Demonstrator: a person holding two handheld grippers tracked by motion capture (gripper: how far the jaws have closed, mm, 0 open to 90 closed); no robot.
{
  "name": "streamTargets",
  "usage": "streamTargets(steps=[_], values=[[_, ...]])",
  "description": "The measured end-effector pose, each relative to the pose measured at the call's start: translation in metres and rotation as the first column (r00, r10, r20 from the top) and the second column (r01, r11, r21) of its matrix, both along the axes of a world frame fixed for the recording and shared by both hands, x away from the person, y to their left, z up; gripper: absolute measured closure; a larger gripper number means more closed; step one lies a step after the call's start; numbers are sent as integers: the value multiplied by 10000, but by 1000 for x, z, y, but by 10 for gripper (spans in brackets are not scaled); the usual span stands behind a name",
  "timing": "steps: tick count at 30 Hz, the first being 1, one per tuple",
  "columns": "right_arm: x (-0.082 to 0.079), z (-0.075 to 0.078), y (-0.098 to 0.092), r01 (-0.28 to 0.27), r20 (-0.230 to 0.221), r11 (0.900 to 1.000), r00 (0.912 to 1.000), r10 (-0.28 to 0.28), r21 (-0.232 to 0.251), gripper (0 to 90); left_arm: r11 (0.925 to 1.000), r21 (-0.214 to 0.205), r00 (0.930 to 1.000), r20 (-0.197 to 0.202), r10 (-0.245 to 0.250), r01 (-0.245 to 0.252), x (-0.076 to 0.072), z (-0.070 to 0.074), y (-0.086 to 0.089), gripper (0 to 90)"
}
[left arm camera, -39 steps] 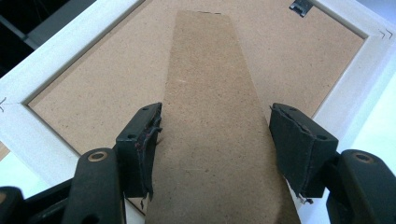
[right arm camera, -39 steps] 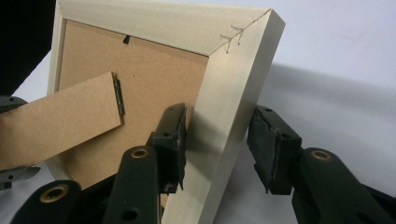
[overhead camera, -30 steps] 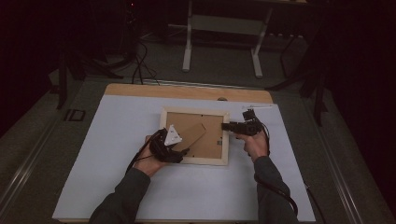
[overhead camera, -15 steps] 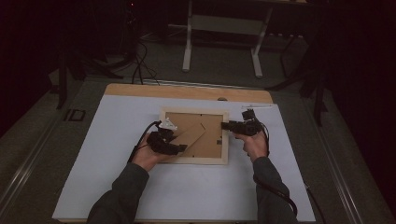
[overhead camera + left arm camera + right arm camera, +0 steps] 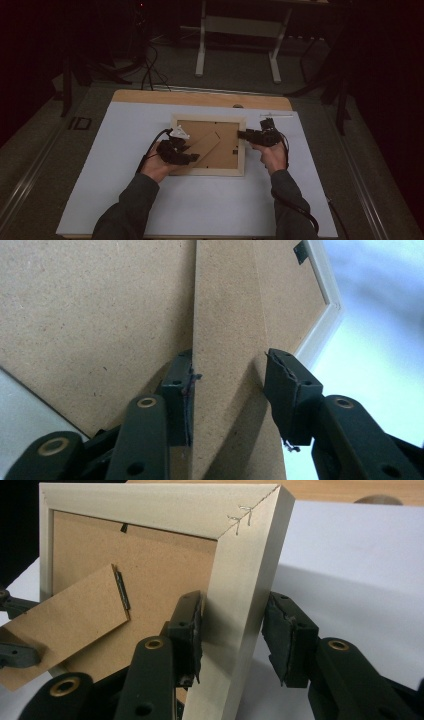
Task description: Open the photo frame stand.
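A light wooden picture frame (image 5: 207, 171) lies face down on the white mat, its brown backing up. Its cardboard stand flap (image 5: 207, 142) slants across the backing. My left gripper (image 5: 192, 156) reaches in from the frame's left. Its jaws have just been closing, and the stand flap (image 5: 225, 315) now sits between the pads, which touch both its edges. My right gripper (image 5: 242, 134) straddles the frame's right rail (image 5: 235, 580), one pad inside against the rail and one outside. The flap (image 5: 70, 625) also shows to the left in the right gripper view.
The white mat (image 5: 125, 150) covers a wooden table whose bare strip (image 5: 200, 97) runs along the far edge. A thin pale stick (image 5: 275, 116) lies at the back right of the mat. Metal stand legs (image 5: 202, 45) and cables stand on the dark floor beyond.
My left gripper's jaws have closed in around the stand flap, and the hand has tipped down toward the frame. The right gripper and the frame stay where they were.
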State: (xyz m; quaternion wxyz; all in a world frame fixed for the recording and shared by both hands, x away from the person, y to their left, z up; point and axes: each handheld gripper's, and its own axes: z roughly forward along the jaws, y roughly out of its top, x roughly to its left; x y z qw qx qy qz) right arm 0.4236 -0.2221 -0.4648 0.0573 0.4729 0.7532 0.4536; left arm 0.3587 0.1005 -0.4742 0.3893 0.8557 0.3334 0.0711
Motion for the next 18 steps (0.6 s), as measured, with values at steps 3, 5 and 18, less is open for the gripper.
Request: streamTargets(steps=[3, 5, 18], values=[[-2, 3, 0, 91, 165, 10000, 9998, -91, 9, 600, 10000, -34, 10000, 67, 24, -24, 0, 1, -1, 605], [-3, 4, -1, 125, 258, 9999, 9996, -125, 4, 602, 10000, 13, 9999, 99, 45, -45, 0, 2, -2, 610], [-10, 15, 2, 363, 1018, 9993, 9942, -350, -113, 619, 9991, 271, 9976, 610, 313, -330, 0, 5, -4, 654]])
